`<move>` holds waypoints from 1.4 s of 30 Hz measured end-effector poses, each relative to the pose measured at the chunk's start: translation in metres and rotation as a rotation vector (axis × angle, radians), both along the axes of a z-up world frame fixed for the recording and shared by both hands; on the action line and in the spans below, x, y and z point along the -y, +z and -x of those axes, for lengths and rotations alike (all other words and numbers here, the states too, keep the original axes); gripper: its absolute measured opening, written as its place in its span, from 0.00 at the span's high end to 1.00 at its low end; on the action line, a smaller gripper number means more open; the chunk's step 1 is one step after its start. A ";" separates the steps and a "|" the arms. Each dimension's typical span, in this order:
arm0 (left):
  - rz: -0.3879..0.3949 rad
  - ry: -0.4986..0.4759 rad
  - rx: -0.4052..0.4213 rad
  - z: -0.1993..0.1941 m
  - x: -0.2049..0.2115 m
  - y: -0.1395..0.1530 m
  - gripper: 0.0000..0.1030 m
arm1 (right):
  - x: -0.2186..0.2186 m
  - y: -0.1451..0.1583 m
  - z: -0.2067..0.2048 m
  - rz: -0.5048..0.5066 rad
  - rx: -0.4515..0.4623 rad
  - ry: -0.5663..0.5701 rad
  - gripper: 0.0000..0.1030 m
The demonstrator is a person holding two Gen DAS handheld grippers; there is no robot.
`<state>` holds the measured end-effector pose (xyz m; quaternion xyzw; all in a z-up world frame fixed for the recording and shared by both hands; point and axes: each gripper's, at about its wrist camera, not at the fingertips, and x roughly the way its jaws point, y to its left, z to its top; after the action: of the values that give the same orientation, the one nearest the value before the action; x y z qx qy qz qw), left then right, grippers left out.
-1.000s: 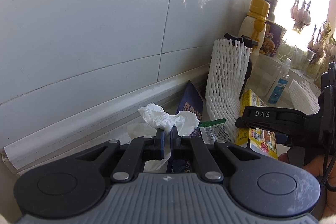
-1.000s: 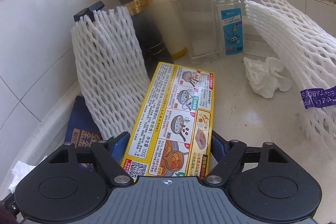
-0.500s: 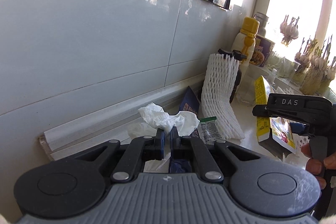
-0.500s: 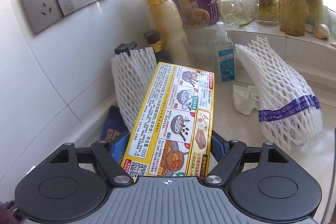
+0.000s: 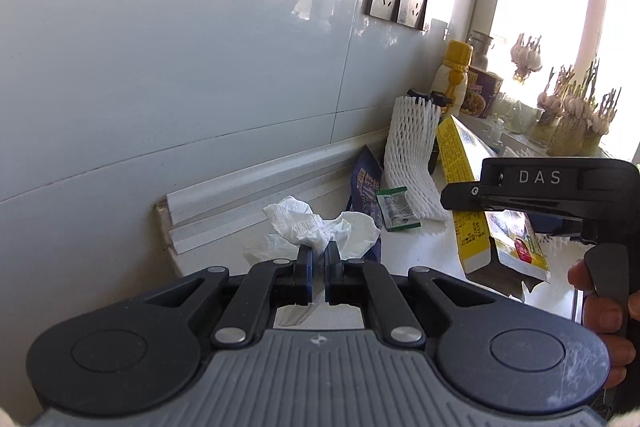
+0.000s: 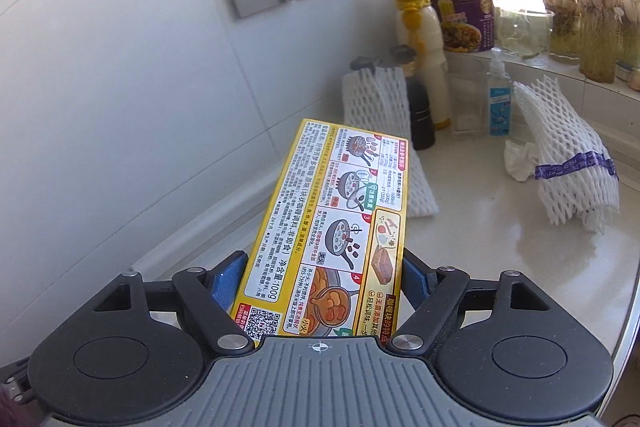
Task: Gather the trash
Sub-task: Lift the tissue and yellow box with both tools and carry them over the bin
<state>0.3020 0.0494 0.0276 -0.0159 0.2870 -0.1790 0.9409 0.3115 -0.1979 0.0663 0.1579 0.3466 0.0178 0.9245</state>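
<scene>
Left wrist view: the left gripper (image 5: 318, 263) has its jaws pressed together on a crumpled white tissue (image 5: 304, 227), which bulges out past the fingertips and appears lifted clear of the countertop (image 5: 424, 251). To its right the right gripper (image 5: 476, 201), held in a person's hand (image 5: 604, 315), carries a yellow carton (image 5: 472, 187) edge-on above the counter. Left uncollected beyond the tissue are a dark blue snack packet (image 5: 366, 183) propped near the wall, a small green-edged sachet (image 5: 396, 207) lying flat just beside it, and a white foam net sleeve (image 5: 412, 151) standing at the far end (the sleeve surrounds a dark bottle, so whether it counts as trash cannot be told). Right wrist view: the right gripper (image 6: 318, 279) stands wide, its blue pads pinching the yellow carton (image 6: 332, 227) across its width, the carton raised and pointing away. On the counter at the far right remain a second foam net with a purple band (image 6: 568, 167) and a small wad of tissue (image 6: 520, 161) touching it. No bin is visible in either view. Judgement: two pieces are in hand but not yet deposited, and at least four loose items are left, so the task is in an early-to-middle stage.
</scene>
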 end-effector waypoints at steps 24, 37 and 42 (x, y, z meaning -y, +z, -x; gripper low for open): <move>-0.014 0.114 -0.073 0.097 -0.096 -0.045 0.95 | -0.127 -0.034 0.104 0.021 -0.010 0.346 0.22; -0.020 0.212 -0.183 0.114 -0.131 -0.144 0.95 | -0.166 -0.143 0.134 -0.053 -0.143 0.456 0.22; -0.061 0.241 -0.246 0.119 -0.138 -0.187 0.95 | -0.174 -0.188 0.136 -0.059 -0.217 0.491 0.22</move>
<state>0.1831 0.1870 -0.1597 -0.0437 0.4013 -0.0528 0.9134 0.1758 -0.0241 -0.1217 0.0971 0.4707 0.2347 0.8449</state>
